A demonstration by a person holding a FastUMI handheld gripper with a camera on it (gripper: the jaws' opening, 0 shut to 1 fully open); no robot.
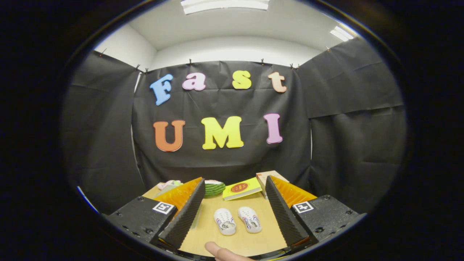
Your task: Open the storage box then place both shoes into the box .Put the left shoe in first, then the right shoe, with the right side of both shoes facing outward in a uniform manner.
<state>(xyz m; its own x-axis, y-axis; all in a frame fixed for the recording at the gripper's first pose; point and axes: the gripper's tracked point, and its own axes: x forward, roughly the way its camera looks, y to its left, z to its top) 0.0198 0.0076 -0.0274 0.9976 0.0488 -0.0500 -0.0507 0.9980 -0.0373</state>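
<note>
Two small white clog-style shoes lie side by side on the light wooden table, one to the left and the other to the right. Both are between my fingers and lower than them. My gripper is open and held above the table with nothing between its fingers. A pale translucent edge shows beside the left finger, mostly hidden behind it; I cannot tell whether it is the storage box.
Beyond the shoes at the back of the table are a yellow book, a tan cardboard box, a green striped object and a pinkish item. A person's fingertip shows at the near edge. Black cloth walls surround the table.
</note>
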